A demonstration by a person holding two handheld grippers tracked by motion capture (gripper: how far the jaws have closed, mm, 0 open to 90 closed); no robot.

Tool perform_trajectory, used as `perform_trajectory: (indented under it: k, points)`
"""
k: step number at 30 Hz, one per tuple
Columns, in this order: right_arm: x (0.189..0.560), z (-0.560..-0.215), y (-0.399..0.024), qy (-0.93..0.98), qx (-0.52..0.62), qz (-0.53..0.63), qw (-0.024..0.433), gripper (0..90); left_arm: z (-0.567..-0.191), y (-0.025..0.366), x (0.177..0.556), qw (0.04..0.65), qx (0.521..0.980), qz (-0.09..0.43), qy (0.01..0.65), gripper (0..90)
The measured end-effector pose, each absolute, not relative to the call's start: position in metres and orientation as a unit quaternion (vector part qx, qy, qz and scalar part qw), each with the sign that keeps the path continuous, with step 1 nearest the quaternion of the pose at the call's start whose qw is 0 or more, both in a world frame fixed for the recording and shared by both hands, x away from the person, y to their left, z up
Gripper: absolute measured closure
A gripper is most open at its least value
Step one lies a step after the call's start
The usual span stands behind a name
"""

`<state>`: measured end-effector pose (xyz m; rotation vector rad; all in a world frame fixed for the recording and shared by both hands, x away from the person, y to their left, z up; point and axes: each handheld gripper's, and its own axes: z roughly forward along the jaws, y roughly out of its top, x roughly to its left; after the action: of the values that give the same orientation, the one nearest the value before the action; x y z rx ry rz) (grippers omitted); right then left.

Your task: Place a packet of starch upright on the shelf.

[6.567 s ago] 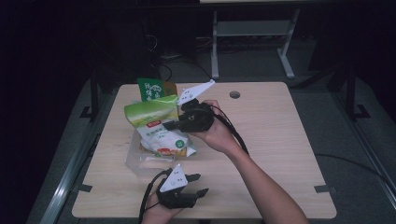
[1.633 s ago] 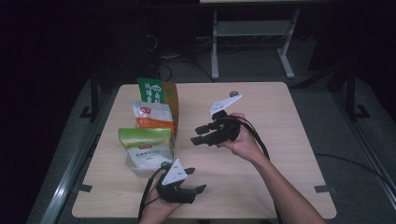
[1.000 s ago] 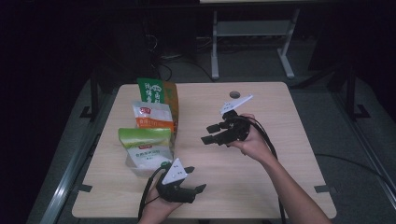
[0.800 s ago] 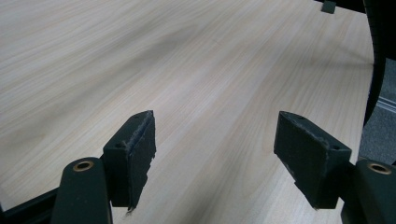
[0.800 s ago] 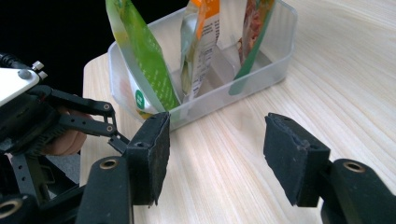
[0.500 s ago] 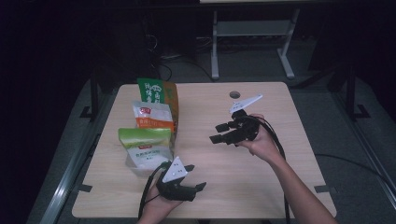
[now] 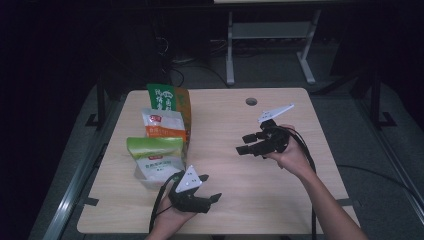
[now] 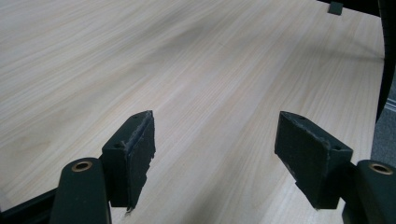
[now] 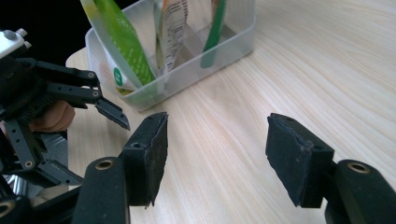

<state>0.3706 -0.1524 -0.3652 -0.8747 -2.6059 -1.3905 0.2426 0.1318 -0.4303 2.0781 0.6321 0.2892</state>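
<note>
Clear bin [image 9: 187,70] hard to discern from above; pouch [image 9: 122,44] tops cropped.

The high view is looking forward and down from above the person's side, taking in the whole table [image 7: 280,115] from well back. The left gripper view is skimming low and close over bare tabletop between its own jaws. The right gripper view is facing across toward the clear bin [image 9: 196,65] of pouches and the left gripper [image 9: 112,114], both also lying in the high view.
</note>
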Motion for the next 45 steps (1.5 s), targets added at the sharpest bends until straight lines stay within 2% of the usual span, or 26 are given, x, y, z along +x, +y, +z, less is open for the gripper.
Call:
perform_trajectory:
  k: [45]
  points:
    - [0.328, -0.42, -0.253, -0.816, -0.379, -0.435, 0.035, 36.0, -0.431, 0.128, 0.25, 0.461, 0.84, 0.118, 0.26, 28.3]
